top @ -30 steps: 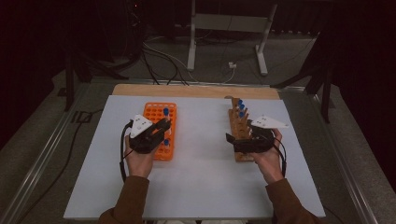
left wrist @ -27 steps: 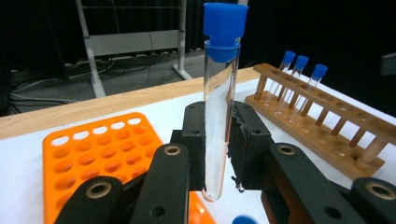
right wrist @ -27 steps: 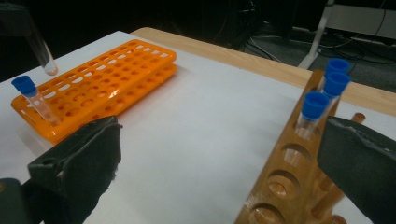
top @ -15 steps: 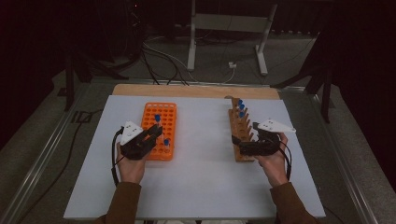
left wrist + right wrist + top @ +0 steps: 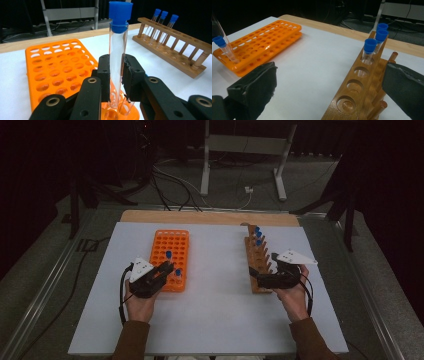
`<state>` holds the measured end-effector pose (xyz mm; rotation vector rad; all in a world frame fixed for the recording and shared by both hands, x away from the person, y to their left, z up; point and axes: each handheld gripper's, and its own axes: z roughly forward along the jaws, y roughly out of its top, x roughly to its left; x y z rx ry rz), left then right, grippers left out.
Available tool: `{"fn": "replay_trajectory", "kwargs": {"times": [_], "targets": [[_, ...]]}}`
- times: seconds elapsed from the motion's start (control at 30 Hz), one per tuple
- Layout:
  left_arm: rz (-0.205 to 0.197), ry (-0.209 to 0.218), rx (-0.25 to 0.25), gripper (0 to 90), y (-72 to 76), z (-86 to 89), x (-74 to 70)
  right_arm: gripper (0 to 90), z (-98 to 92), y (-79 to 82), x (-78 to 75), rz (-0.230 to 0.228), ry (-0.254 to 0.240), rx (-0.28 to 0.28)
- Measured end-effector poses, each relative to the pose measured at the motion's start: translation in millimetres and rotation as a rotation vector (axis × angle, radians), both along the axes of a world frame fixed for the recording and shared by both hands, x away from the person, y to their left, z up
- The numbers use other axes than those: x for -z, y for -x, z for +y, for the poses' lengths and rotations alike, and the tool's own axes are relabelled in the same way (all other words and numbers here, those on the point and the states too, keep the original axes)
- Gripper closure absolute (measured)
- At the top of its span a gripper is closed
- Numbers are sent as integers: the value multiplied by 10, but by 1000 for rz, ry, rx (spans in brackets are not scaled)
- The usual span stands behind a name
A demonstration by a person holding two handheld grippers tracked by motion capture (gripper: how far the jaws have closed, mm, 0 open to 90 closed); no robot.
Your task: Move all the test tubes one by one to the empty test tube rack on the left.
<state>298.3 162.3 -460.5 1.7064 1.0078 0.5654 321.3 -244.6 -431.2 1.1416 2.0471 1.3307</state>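
- The left gripper (image 5: 116, 75) is clamped on a clear test tube (image 5: 117, 57) with a blue cap; the tube stands upright between its two pads, cap well above the jaws.
- The tube's rounded bottom sits in a hole at the near corner of the orange rack (image 5: 60, 72), just below the jaws — whether it rests on the rack's floor cannot be told.
- In the high view the left gripper (image 5: 162, 272) lies at the near right edge of the orange rack (image 5: 167, 242), with a second blue-capped tube (image 5: 169, 255) standing in the rack just beyond it.
- The right gripper (image 5: 329, 85) has its jaws wide apart, with nothing between them but the near end of the wooden rack (image 5: 362, 90).
- Three blue-capped tubes (image 5: 369, 53) stand in the wooden rack's far holes, ahead of the right gripper; the holes nearest it are bare.
- In the high view the right gripper (image 5: 262, 279) sits against the near end of the wooden rack (image 5: 257, 257), on the white counter (image 5: 215, 285).
- No brand, label or writing can be read on the tubes, racks or grippers.
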Motion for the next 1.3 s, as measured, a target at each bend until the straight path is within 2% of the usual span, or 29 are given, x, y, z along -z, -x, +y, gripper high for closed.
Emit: {"fn": "replay_trajectory", "kwargs": {"times": [0.17, 0.33, 0.53, 0.6, 0.67, 0.83, 0.93, 1.3], "targets": [[17, -8, 6, 784, 29, 16, 84, 0, 2, 7, 3, -1, 2, 1], [43, -35, 10, 784, 33, 6, 168, 1, 7, 10, 7, -1, 2, 0], [87, -92, 8, 783, 37, -13, 272, 1, -5, 14, 15, -1, 5, -3], [90, -93, 6, 784, 36, -14, 275, 1, -9, 18, 16, -2, 6, -3], [102, -128, 8, 785, 33, -28, 285, 1, -12, 20, 16, -1, 6, -4], [112, -148, 11, 785, 49, -31, 314, 1, -8, 19, 22, -1, 7, -7], [128, -174, 14, 786, 55, -42, 354, 1, -4, 18, 25, -1, 9, -8], [120, -178, 18, 784, 58, -74, 370, 1, 8, 11, 34, 0, 11, -10]]}}
